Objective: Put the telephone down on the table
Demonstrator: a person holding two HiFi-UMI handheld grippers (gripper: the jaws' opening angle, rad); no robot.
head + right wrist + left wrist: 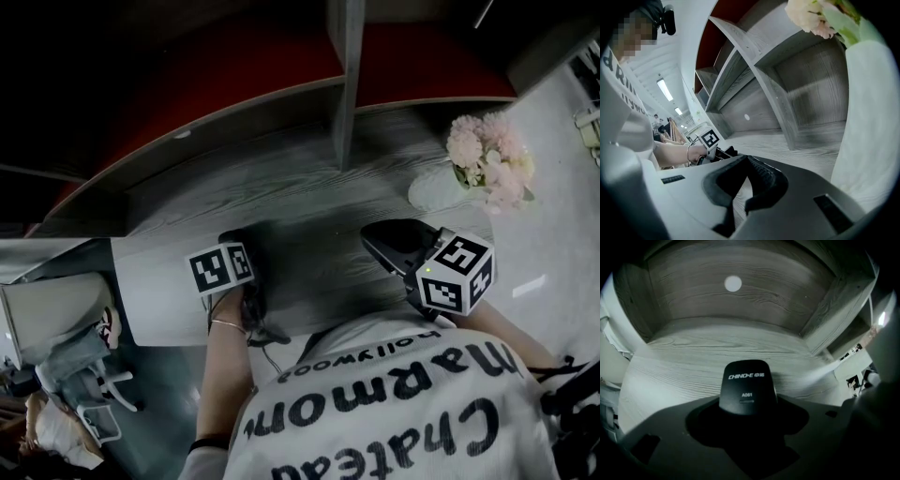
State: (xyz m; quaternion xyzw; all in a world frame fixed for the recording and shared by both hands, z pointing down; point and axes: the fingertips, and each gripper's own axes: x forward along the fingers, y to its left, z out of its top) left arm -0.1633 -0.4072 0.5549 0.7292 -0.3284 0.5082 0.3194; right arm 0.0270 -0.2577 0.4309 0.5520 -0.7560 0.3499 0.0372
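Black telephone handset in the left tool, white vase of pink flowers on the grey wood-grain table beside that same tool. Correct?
No: the head view shows the white vase of pink flowers beside the right tool; the black telephone handset is in the left tool.

The right gripper's [747, 158] black pads meet at the tips with nothing between them, above the grey table [811, 140]. A white vase [867, 117] of pale flowers [808, 14] stands close on the right. Farther left, a hand [696, 152] holds the left gripper [719, 151].
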